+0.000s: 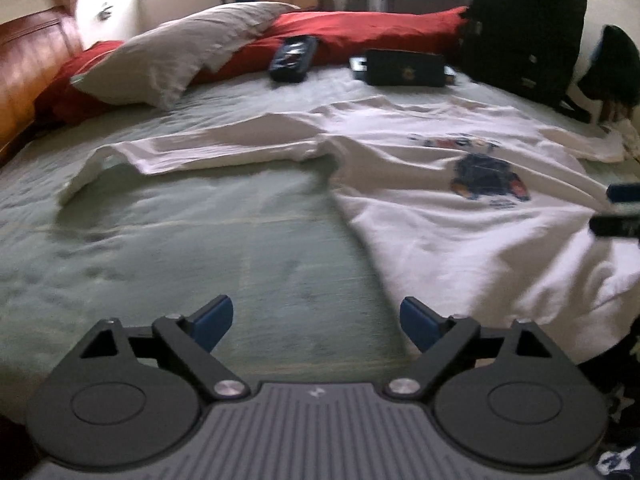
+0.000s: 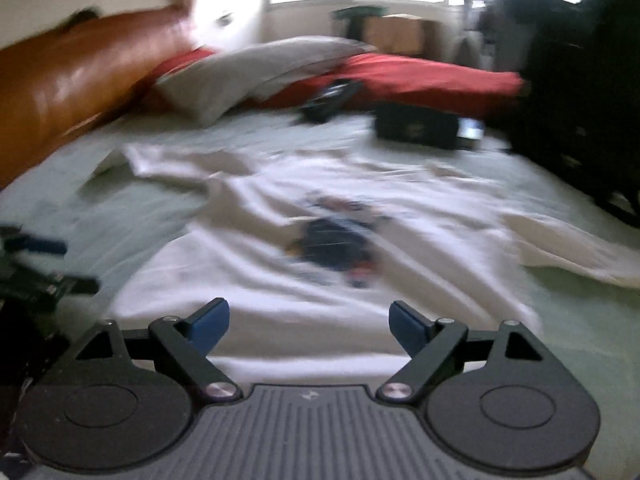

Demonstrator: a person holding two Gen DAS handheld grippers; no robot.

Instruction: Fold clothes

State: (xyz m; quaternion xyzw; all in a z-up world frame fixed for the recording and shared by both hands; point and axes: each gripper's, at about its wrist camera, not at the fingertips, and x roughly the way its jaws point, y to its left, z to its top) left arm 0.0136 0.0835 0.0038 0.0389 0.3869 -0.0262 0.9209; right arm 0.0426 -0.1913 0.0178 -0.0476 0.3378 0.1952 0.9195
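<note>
Bedroom, bed (image 1: pixel 248 240) with pale green sheet filling both views, window behind. Left to right in the left wrist view: wooden headboard (image 1: pixel 32 64) at the far left edge, grey pillow (image 1: pixel 176 64) lying over a red bolster (image 1: pixel 360 32), small dark case (image 1: pixel 292 58) leaning on the bolster, flat dark box (image 1: pixel 404 67) on the sheet beside it, big dark bag (image 1: pixel 524 28) at the far right. White T-shirt (image 1: pixel 440 184) spread front-up across the middle and right of the bed, bear print (image 1: pixel 486 174) showing, one sleeve (image 1: pixel 168 156) stretched out to the left, wrinkled, nothing folded yet. Left gripper (image 1: pixel 316 320) low over bare sheet just left of the shirt's hem, jaws spread wide, nothing between them. Right gripper (image 2: pixel 308 322) over the shirt's lower body, jaws also wide apart and empty, not touching cloth as far as the blur lets me tell. Right wrist view is heavily smeared. Left gripper's tips poke in at that view's left edge, and the right gripper's at the other view's right edge.
</note>
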